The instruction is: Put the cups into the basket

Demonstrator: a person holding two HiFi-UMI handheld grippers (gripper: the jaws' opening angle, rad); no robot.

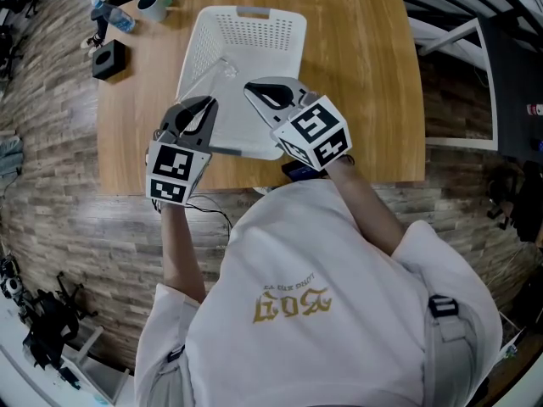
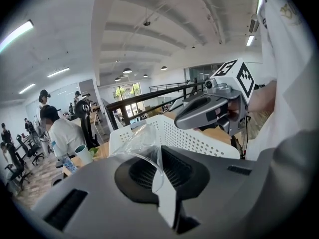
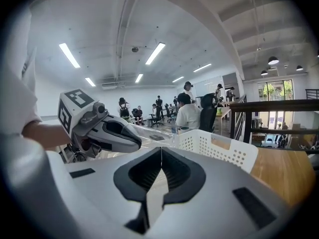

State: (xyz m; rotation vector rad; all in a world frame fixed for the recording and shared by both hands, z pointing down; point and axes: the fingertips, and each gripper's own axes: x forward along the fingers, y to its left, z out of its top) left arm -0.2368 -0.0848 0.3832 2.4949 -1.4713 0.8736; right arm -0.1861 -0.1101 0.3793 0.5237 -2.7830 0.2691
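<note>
A white perforated basket (image 1: 254, 32) lies on the wooden table (image 1: 365, 75). My left gripper (image 1: 206, 105) is shut on the rim of a clear plastic cup (image 1: 224, 68), which reaches out over the basket's left side. In the left gripper view the cup (image 2: 135, 139) is pinched between the closed jaws, with the basket (image 2: 199, 139) behind it. My right gripper (image 1: 254, 88) hovers over the basket's near end, shut with nothing in it. It shows in the left gripper view (image 2: 185, 119), and the left gripper shows in the right gripper view (image 3: 133, 142) beside the basket (image 3: 219, 148).
At the table's far left corner stand a white cup with a green inside (image 1: 153, 5), a water bottle (image 1: 119, 19) and a small black box (image 1: 110, 58). The table's near edge runs just below the grippers. People sit at desks in the background.
</note>
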